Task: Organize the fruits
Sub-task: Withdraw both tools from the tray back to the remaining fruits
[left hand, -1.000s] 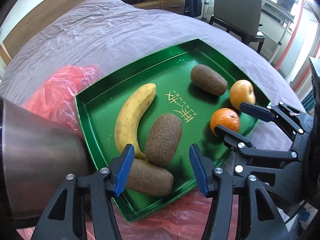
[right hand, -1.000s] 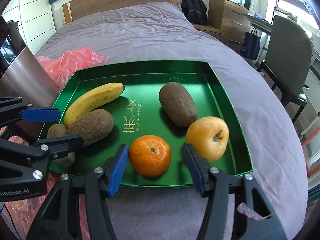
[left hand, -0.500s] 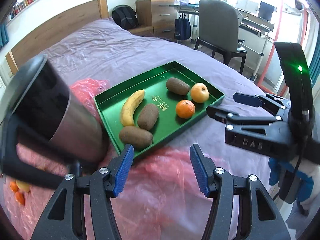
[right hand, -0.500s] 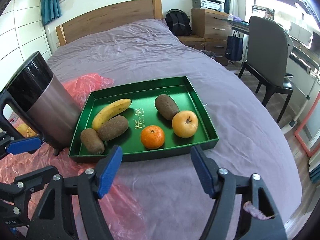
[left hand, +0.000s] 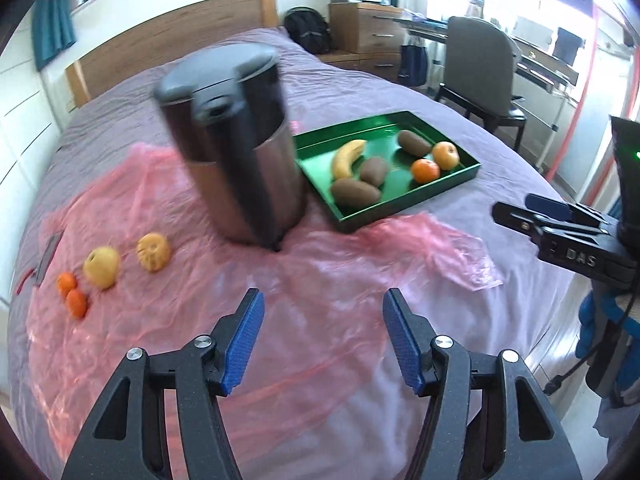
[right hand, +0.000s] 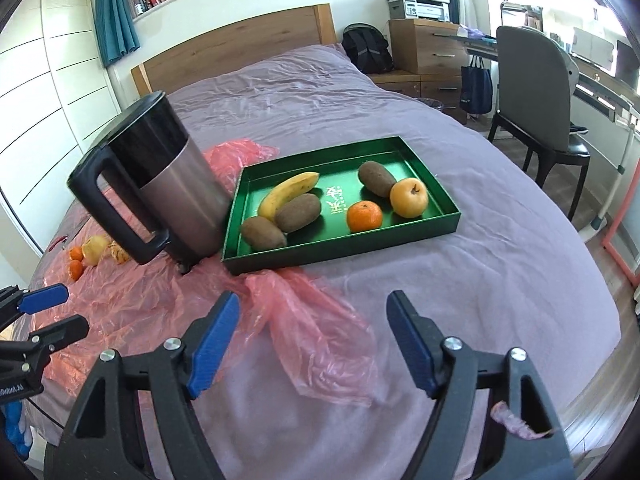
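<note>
Tray: green tray (right hand: 420,226) sits mid-bed on the purple bedspread (right hand: 500,280), holding a banana (right hand: 288,192), three brown fruits, a tangerine (right hand: 364,216) and an apple (right hand: 409,198).
Loose fruit: two small oranges (left hand: 72,294), a yellow apple (left hand: 101,267) and a peeled citrus (left hand: 154,252) lie on the pink plastic sheet (left hand: 280,292) toward the bed's left edge.
Kettle: kettle (right hand: 160,184) stands just beside the tray's left wall.
Change: both grippers have pulled back from the tray, which now looks far smaller.
Left gripper (left hand: 320,340): jaws apart, just been opening, nothing between.
Right gripper (right hand: 312,344): jaws wide, just been opening, empty.
Meaning: tangerine seems released; loose fruit probably comes next.
</note>
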Demonstrator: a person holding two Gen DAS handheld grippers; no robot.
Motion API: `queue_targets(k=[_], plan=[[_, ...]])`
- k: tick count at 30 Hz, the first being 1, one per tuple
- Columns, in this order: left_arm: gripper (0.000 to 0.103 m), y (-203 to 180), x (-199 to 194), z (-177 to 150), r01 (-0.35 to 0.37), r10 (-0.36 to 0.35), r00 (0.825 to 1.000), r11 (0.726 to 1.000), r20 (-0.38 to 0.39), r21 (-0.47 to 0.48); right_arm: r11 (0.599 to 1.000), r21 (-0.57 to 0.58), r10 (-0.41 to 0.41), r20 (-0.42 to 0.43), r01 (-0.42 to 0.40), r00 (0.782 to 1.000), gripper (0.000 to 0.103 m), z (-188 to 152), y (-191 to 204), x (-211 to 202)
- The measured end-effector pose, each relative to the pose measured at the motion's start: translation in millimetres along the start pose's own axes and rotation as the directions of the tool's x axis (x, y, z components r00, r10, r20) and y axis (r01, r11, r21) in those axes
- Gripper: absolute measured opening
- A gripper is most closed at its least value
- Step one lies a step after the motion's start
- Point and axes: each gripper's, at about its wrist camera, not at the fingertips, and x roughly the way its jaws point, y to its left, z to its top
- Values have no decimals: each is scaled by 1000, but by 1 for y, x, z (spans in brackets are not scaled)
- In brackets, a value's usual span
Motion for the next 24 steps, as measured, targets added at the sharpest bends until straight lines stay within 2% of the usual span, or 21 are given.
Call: queue_targets(k=[7, 13, 24], plan=[[66, 60, -27, -38, -80, 82, 997, 993, 11, -87, 996, -78, 46, -20, -47, 999, 89, -23, 54, -11], [74, 106, -41, -67, -129, 135, 991, 975, 22, -183, 984, -154, 85, -50, -92, 995, 89, -38, 107, -13], [74, 188, -48, -122, -206, 221, 975, 906, -2, -371, 949, -258, 159, -99, -179, 982, 89, -54, 188, -12]])
